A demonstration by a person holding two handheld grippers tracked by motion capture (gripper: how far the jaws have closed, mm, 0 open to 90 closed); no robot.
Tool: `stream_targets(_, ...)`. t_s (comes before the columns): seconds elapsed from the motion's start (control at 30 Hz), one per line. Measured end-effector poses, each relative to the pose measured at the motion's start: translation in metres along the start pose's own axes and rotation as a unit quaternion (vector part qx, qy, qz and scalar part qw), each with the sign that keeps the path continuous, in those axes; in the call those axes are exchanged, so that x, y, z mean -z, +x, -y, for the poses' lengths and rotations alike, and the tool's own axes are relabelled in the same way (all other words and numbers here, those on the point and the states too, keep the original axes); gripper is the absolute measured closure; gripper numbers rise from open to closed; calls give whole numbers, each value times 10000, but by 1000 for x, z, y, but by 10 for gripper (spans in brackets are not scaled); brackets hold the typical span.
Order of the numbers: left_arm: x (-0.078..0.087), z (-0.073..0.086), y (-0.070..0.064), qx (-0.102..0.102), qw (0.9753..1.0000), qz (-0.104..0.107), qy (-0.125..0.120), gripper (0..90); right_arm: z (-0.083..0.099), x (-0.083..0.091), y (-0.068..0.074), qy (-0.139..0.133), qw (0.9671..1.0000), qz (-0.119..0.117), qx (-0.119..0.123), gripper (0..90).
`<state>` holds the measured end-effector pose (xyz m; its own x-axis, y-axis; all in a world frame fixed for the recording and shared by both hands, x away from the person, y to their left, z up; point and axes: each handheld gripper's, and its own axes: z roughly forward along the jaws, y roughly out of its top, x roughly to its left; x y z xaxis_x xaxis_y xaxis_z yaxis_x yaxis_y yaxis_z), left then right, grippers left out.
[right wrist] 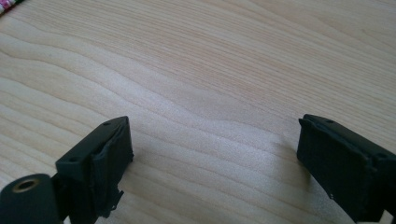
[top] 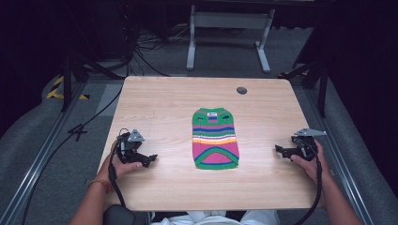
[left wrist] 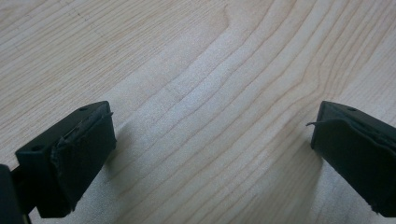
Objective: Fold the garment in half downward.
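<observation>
Your landmark is the small striped sweater point(top: 215, 138), lying flat near the middle of the wooden table point(top: 159, 103). It is banded in green, pink, orange, white and blue, with its collar end pointing away from you and its rounded green hem toward you. A sliver of its striped edge shows at the top left corner of the right gripper view point(right wrist: 6, 5).

Your left gripper point(top: 148, 160) sits well to the left of the sweater, about level with its hem, resting low over the table in your left hand point(top: 123, 166). In the left gripper view its two black jaws stand wide apart with bare wood grain between them, holding nothing; the pad lining on each looks a little frayed at the edge.

Your right gripper point(top: 280, 151) sits well to the right of the sweater, also about level with the hem, held in your right hand point(top: 310, 161) with its jaws pointing in toward the garment. In the right gripper view its jaws are likewise spread wide over bare tabletop, with nothing between them.

Beyond the sweater, toward the far edge of the table and slightly right, there is a small round cable hole point(top: 241, 90).
</observation>
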<state>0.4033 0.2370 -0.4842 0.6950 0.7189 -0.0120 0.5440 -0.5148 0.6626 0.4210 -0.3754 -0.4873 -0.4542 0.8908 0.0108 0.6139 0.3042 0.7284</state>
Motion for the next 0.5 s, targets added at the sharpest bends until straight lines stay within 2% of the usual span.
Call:
stream_targets(0.4,0,0,-1,61,10000,-10,-10,3,1,1,0,5,10000,10,3,108)
stream_targets(0.5,0,-2,2,3,10000,-69,50,4,0,2,-1,68,10000,37,10,94)
